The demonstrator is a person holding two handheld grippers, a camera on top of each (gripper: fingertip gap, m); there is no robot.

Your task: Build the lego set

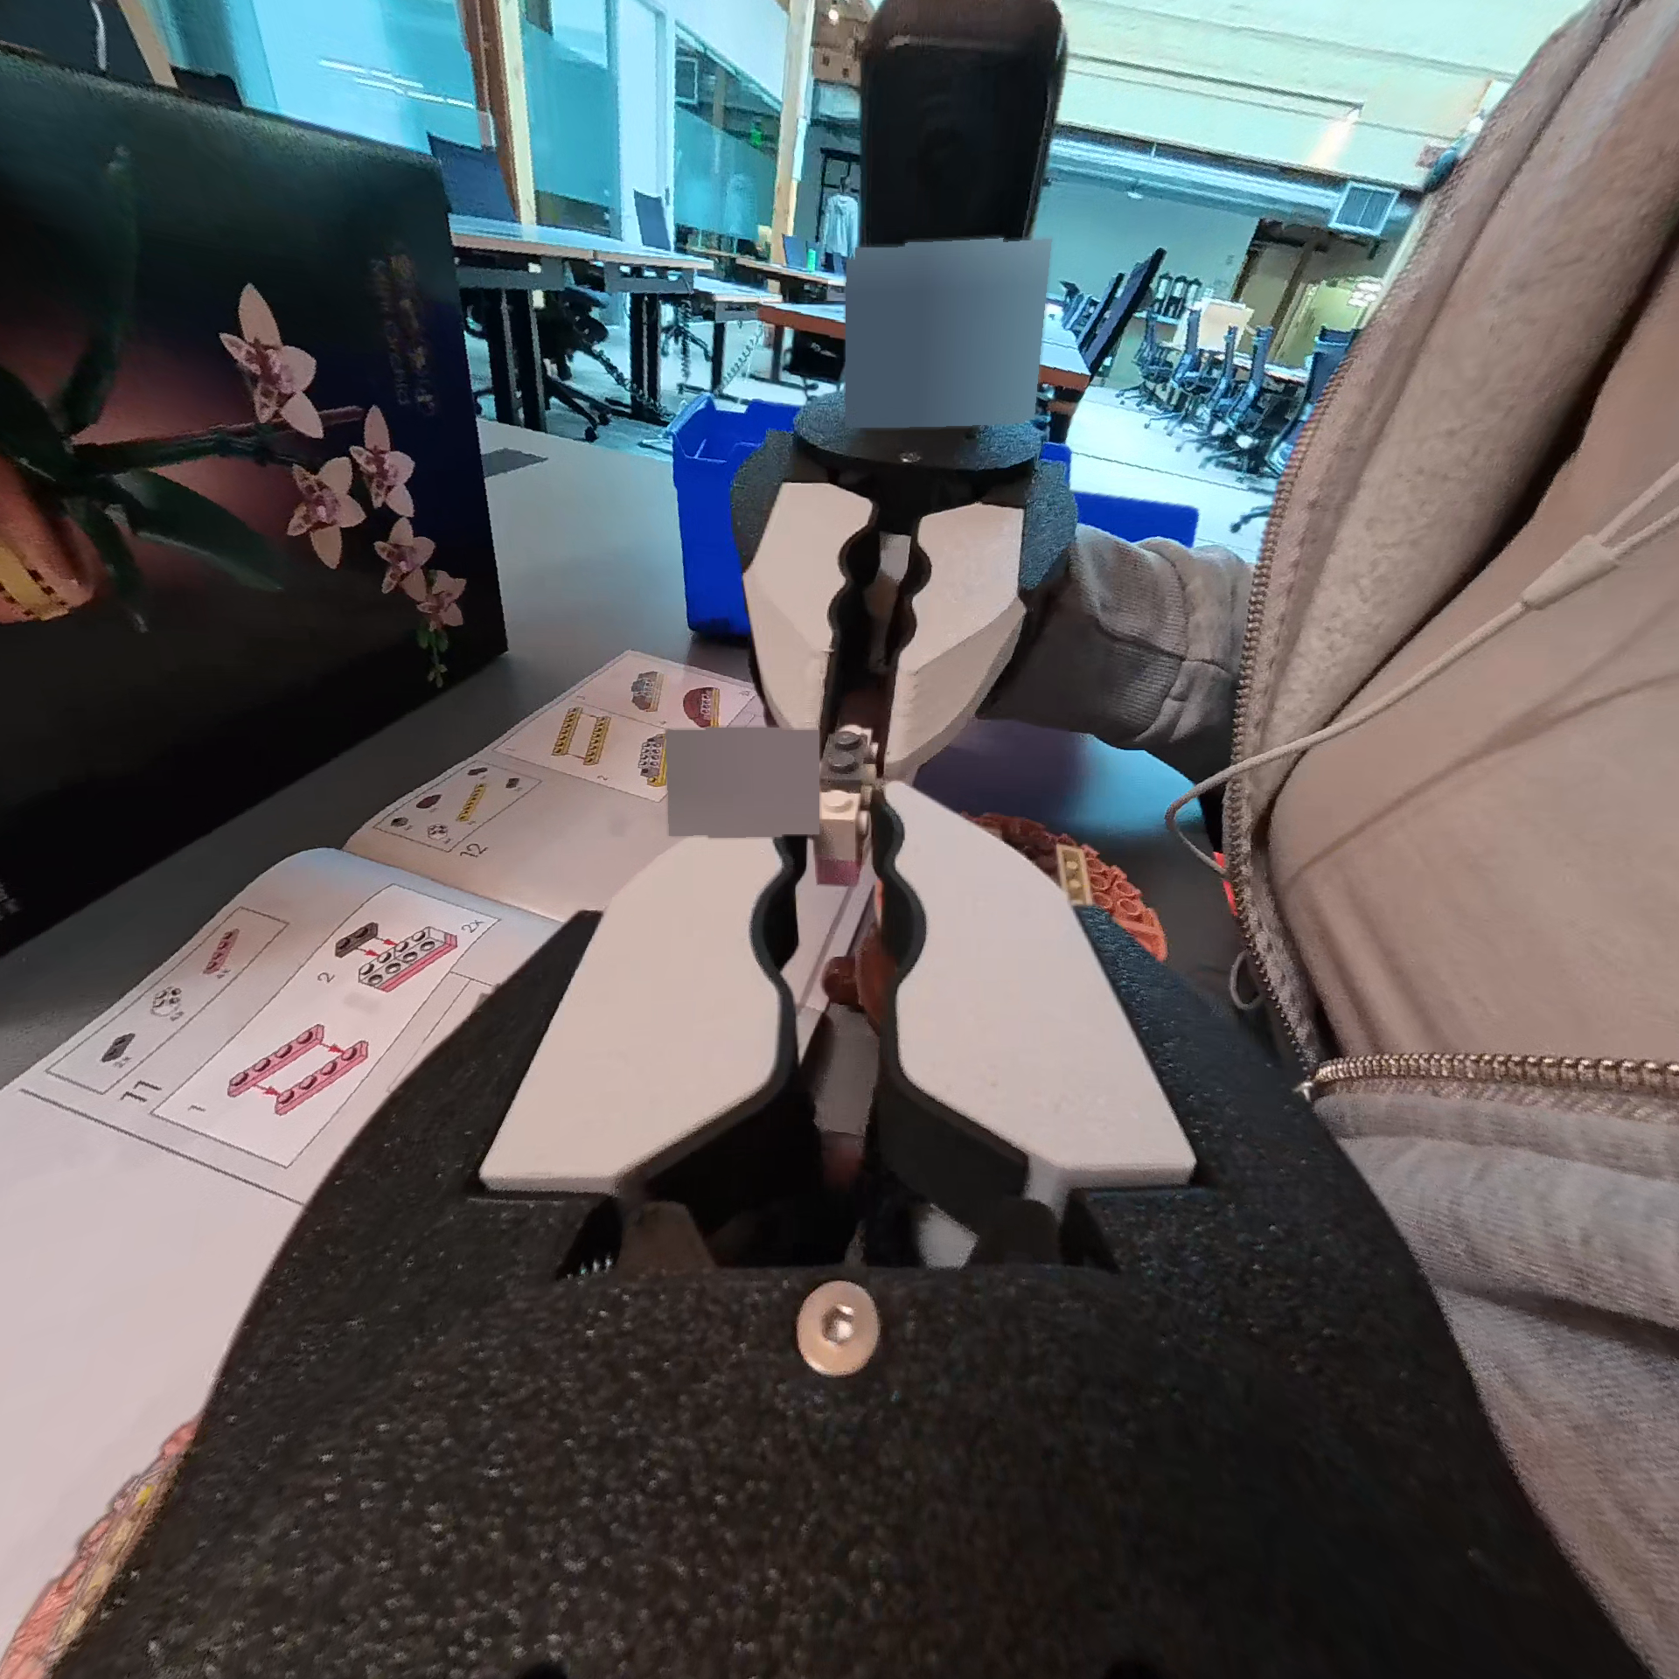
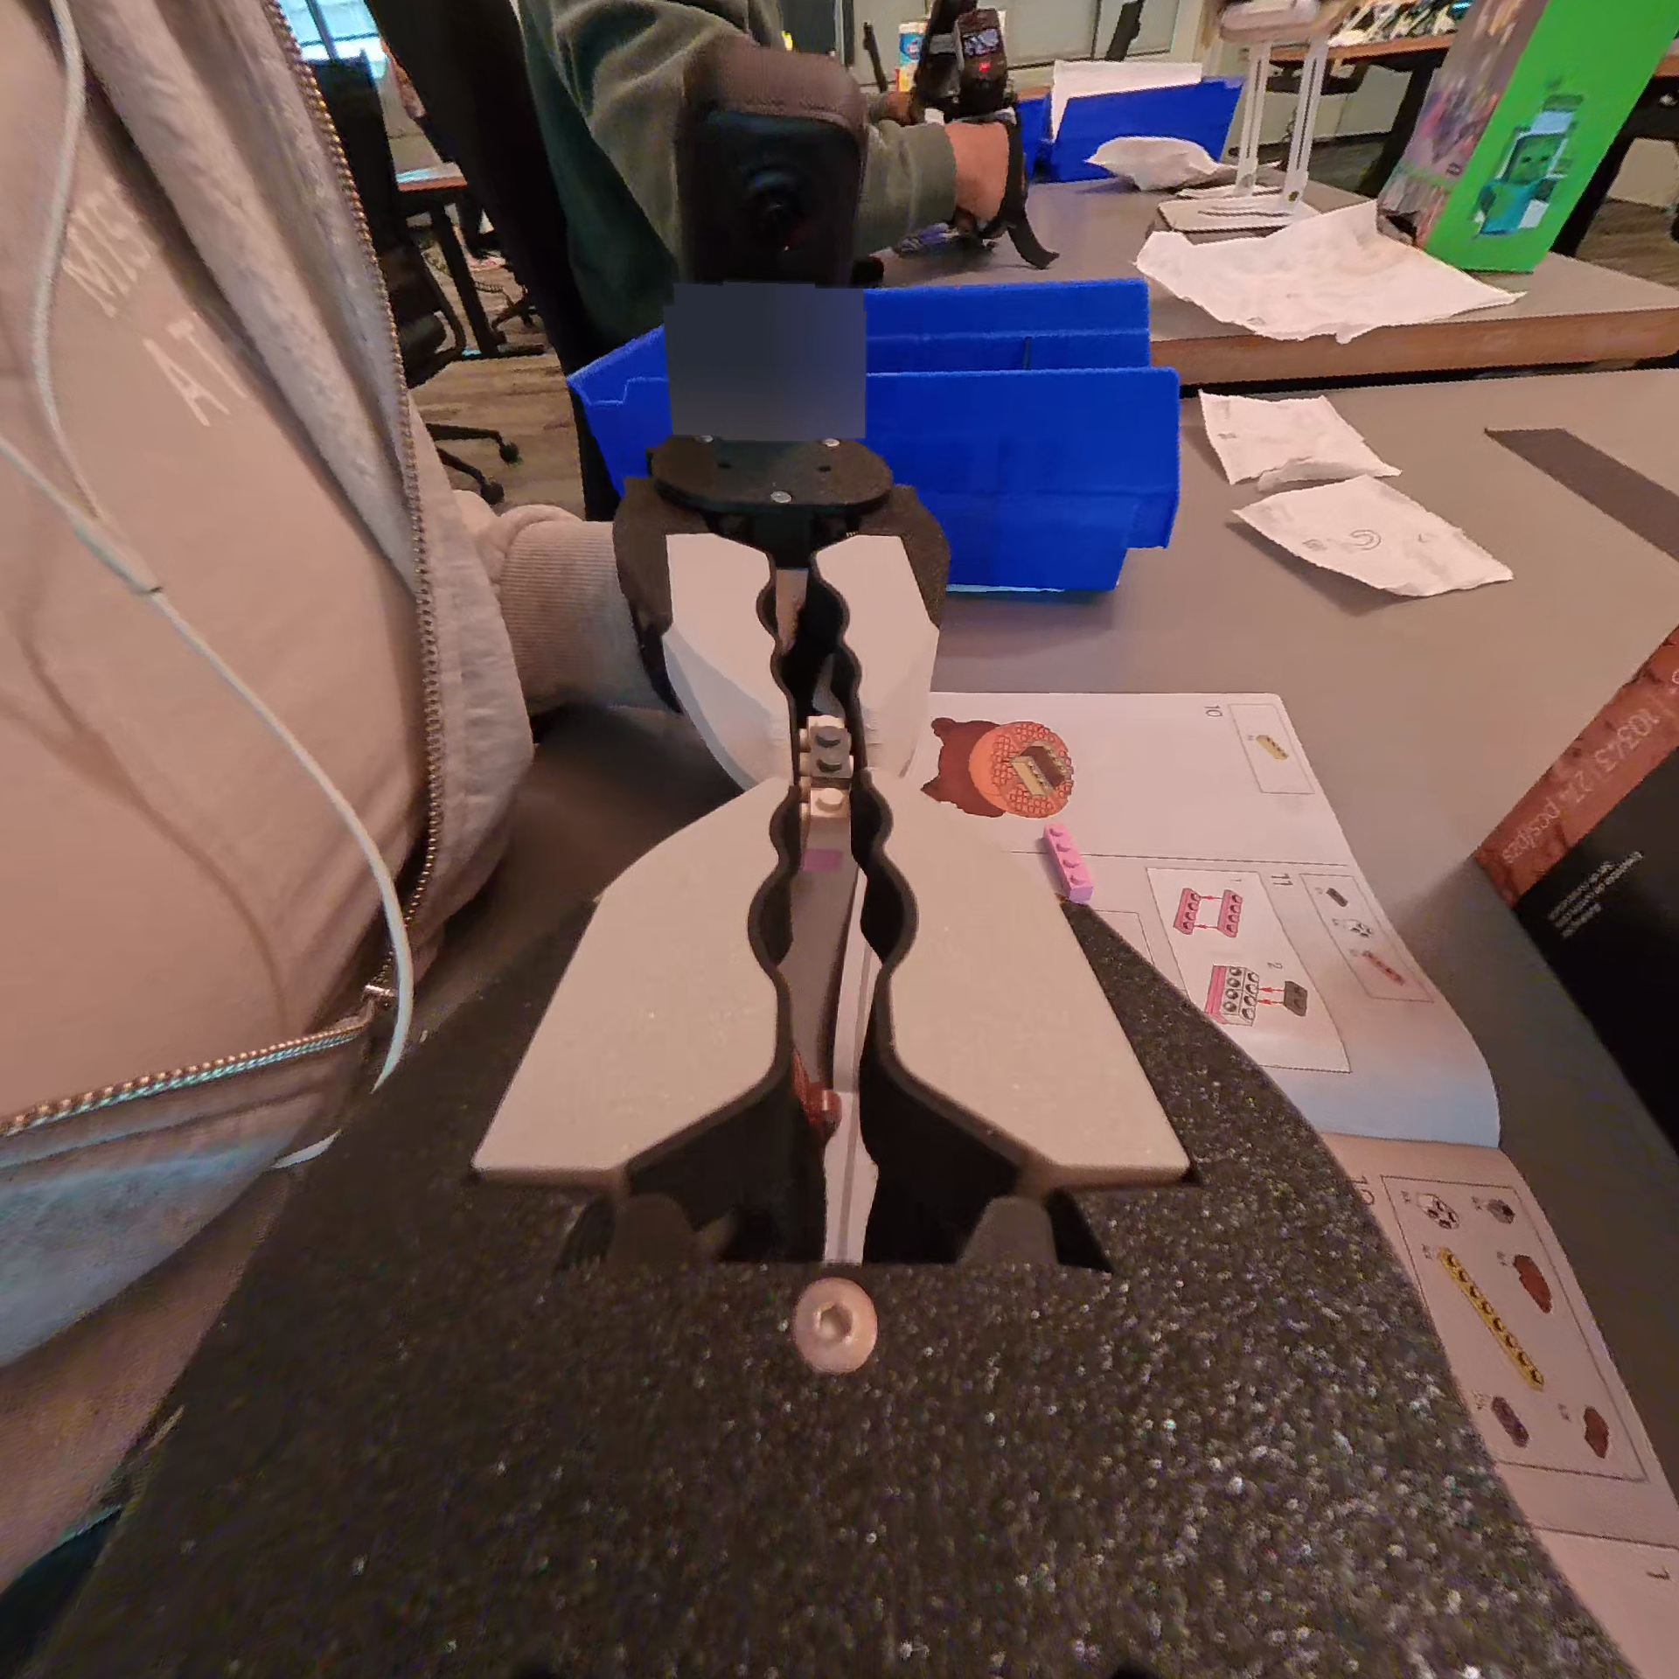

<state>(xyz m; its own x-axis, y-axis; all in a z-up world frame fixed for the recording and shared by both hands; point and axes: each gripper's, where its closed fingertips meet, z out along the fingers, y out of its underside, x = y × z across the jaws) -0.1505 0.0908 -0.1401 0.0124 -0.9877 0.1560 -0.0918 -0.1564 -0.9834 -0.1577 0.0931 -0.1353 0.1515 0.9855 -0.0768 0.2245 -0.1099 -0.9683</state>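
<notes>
A small stack of lego bricks (image 1: pixel 840 809), dark grey on top, then light grey, white and pink, hangs in the air between my two grippers. My left gripper (image 1: pixel 840 840) is shut on it from one side. My right gripper (image 1: pixel 854 740) faces it tip to tip and is shut on it from the other side. In the right wrist view the same stack (image 2: pixel 827 763) sits between my right gripper (image 2: pixel 827 809) and the left gripper (image 2: pixel 829 738). A loose pink brick (image 2: pixel 1068 863) lies on the open instruction booklet (image 2: pixel 1226 818).
A round brown lego base with a tan brick (image 2: pixel 1013 768) lies under the grippers, also in the left wrist view (image 1: pixel 1095 877). The dark set box (image 1: pixel 227 454) stands behind the booklet (image 1: pixel 273 999). Blue bins (image 2: pixel 1018 454), paper bags (image 2: pixel 1363 536) and another person's sleeve (image 2: pixel 909 173) are farther off. The tips of both grippers are at nearly the same place.
</notes>
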